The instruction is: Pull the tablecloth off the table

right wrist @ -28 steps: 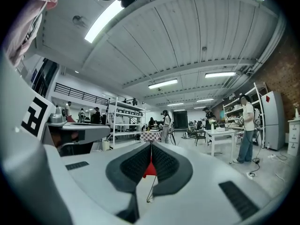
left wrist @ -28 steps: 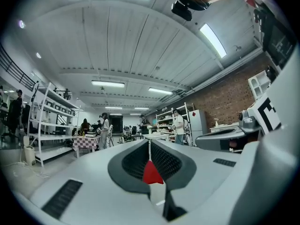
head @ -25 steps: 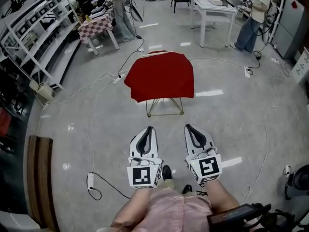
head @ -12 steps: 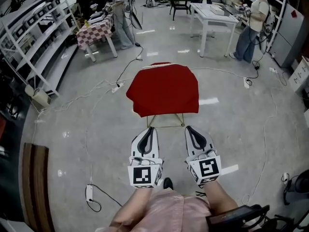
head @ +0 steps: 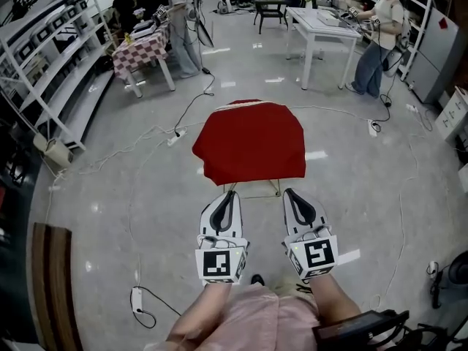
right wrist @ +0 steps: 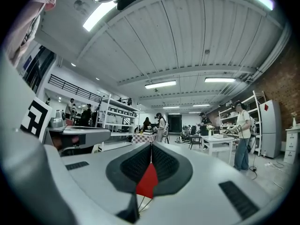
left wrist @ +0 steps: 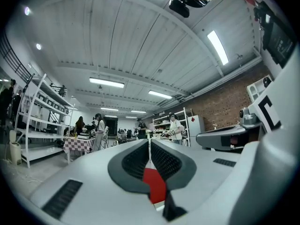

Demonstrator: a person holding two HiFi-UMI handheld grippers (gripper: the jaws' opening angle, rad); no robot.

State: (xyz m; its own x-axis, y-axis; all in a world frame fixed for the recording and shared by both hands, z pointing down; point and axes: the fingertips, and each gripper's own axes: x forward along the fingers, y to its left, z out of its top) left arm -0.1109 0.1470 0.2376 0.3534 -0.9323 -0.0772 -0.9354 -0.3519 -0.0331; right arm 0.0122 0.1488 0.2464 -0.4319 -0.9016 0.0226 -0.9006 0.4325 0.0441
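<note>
A red tablecloth [head: 250,141] drapes a small table with thin gold wire legs [head: 257,189] in the middle of the floor. My left gripper [head: 230,194] and right gripper [head: 287,192] are both shut and empty, held side by side just short of the cloth's near hem, apart from it. In the left gripper view a strip of the red cloth [left wrist: 154,184] shows below the closed tips. The same red cloth [right wrist: 148,182] and wire legs appear past the closed jaws in the right gripper view.
White cables [head: 150,141] loop over the grey floor around the table, with a power strip [head: 136,298] at my left. Shelving [head: 51,57] lines the left wall. A checkered table [head: 142,46], a white table [head: 322,24] and several people stand at the back.
Both grippers and I have moved forward toward the red-draped table, which now sits closer to the tips. Both stay shut.
</note>
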